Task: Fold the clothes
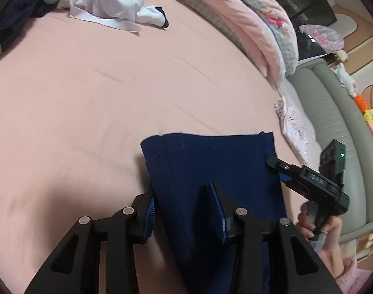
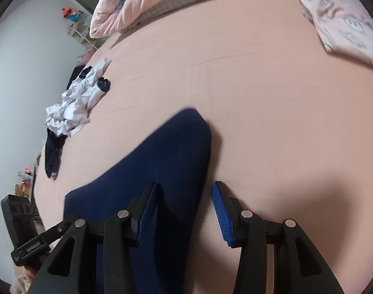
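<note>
The garment (image 1: pixel 211 171) lies on the bed (image 1: pixel 100 98), near edge. A clothes pile (image 1: pixel 100 2) sits at eleven o'clock from it. Rolled bedding (image 1: pixel 255 24) lies at one o'clock, far side.

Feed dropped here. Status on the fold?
Both tools, left and right, open, astride navy garment. Garment flat on bed. Path clear.

Open pink sheet (image 1: pixel 100 93) ahead, white clothes heap (image 1: pixel 105 2) far left, quilt (image 1: pixel 255 24) right
</note>
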Demonstrator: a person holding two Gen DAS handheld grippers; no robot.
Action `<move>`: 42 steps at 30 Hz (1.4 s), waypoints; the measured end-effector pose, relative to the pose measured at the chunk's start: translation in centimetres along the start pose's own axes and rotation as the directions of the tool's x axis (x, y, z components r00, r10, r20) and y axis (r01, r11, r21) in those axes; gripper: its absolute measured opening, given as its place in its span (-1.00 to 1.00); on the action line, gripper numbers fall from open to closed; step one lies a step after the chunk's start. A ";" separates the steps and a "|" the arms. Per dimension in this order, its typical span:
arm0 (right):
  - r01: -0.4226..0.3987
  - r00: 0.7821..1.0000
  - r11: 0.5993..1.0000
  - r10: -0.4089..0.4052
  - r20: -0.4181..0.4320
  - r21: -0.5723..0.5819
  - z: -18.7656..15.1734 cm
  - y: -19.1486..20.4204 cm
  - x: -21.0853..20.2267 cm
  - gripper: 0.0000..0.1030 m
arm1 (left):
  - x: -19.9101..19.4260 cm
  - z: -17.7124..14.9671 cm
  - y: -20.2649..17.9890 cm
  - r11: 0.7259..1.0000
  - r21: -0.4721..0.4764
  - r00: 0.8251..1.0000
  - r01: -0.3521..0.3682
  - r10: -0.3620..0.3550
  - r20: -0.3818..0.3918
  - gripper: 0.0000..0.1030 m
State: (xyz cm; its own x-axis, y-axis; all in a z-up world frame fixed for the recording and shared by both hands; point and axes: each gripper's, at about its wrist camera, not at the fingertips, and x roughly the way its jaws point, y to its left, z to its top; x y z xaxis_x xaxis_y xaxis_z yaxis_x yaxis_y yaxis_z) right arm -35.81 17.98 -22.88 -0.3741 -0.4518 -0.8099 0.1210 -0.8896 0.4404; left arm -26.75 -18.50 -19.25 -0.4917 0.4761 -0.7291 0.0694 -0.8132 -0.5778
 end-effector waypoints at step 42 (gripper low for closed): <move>0.305 0.922 0.946 -0.323 0.212 0.113 -5.6 -6.1 -15.2 -0.54 | 2.1 -4.0 -14.0 0.871 0.480 0.992 -0.109 0.128 -0.006 -0.17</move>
State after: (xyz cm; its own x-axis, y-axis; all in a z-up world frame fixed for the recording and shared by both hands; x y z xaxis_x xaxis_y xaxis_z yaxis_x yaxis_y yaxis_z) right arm -25.75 29.88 -15.45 -0.5789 -0.1152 -0.8072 -0.1035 -0.9716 0.2129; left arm -25.33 -4.76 -14.16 -0.4739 0.3703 -0.7989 -0.3021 -0.9206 -0.2475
